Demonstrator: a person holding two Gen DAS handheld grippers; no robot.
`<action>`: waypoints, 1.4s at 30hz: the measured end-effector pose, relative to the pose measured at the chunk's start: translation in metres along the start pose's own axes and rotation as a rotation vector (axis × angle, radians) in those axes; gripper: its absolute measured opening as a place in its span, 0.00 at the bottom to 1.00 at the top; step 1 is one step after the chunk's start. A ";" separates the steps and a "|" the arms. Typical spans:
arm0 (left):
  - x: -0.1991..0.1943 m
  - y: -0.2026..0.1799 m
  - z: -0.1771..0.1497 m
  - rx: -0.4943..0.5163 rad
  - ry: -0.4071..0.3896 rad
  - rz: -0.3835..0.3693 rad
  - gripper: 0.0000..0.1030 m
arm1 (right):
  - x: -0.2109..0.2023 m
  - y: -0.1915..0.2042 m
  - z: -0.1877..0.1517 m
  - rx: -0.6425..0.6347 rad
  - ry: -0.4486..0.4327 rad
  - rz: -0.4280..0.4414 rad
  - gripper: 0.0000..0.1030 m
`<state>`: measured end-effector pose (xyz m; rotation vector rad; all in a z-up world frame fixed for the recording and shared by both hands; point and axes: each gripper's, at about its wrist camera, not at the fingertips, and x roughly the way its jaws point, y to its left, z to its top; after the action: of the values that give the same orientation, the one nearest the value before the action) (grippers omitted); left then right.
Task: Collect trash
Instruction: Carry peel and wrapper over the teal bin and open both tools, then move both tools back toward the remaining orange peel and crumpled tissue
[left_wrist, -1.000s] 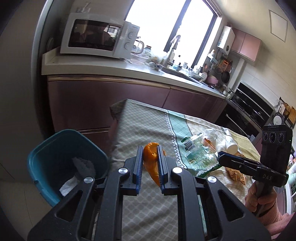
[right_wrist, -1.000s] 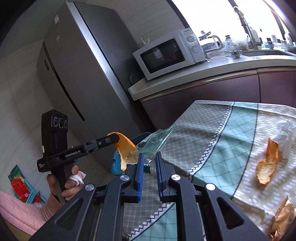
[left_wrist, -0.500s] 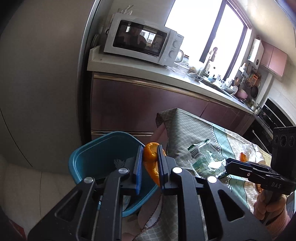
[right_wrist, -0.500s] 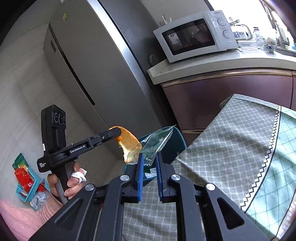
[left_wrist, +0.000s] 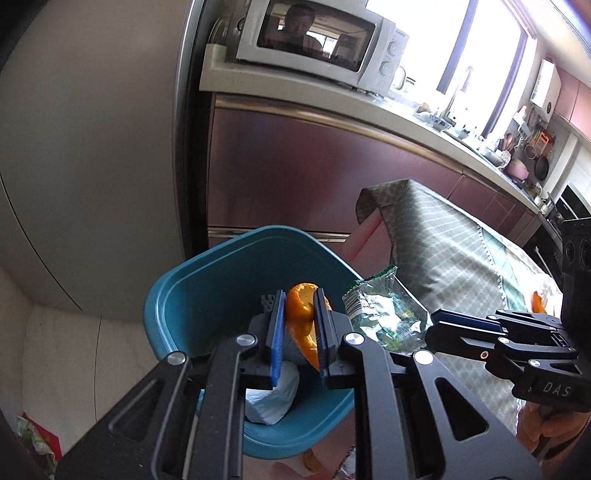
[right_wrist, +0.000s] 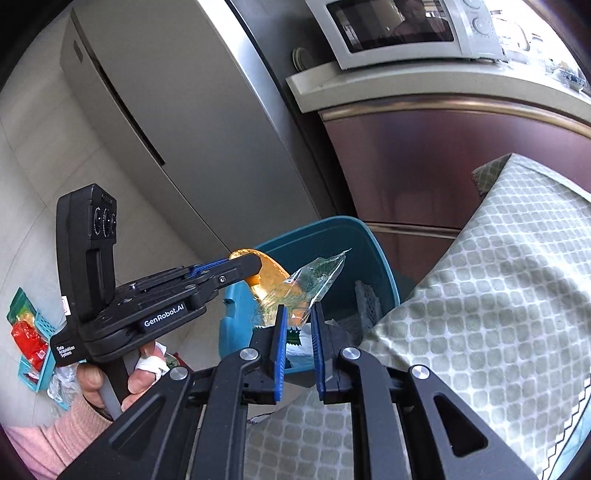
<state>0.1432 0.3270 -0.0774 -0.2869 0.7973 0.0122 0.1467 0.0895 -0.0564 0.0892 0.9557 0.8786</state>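
Observation:
My left gripper is shut on an orange peel, which hangs over the teal bin. In the right wrist view the left gripper holds the same peel above the bin. Between the blue pads of my right gripper sits a clear green plastic wrapper, and the gripper is shut on it. Seen from the left wrist, the right gripper carries the wrapper at the bin's right rim. White paper and crumpled waste lie inside the bin.
A table with a green checked cloth stands right of the bin, with another peel on it. A grey fridge and maroon cabinets with a microwave stand behind. Packets lie on the floor at left.
Both grippers have swung left off the table and sunk toward the bin, each still holding its piece. The peel now hangs over the bin's inside, the wrapper at its rim.

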 end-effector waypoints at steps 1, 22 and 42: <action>0.005 0.001 0.000 0.001 0.007 0.003 0.15 | 0.004 -0.001 0.001 0.005 0.008 -0.004 0.12; 0.008 -0.040 -0.010 0.062 -0.021 -0.057 0.27 | -0.057 -0.014 -0.028 0.003 -0.075 -0.019 0.23; -0.011 -0.250 -0.045 0.393 0.005 -0.429 0.35 | -0.234 -0.110 -0.118 0.255 -0.336 -0.273 0.27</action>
<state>0.1337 0.0759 -0.0375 -0.0801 0.7127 -0.5429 0.0638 -0.1790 -0.0168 0.3081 0.7380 0.4674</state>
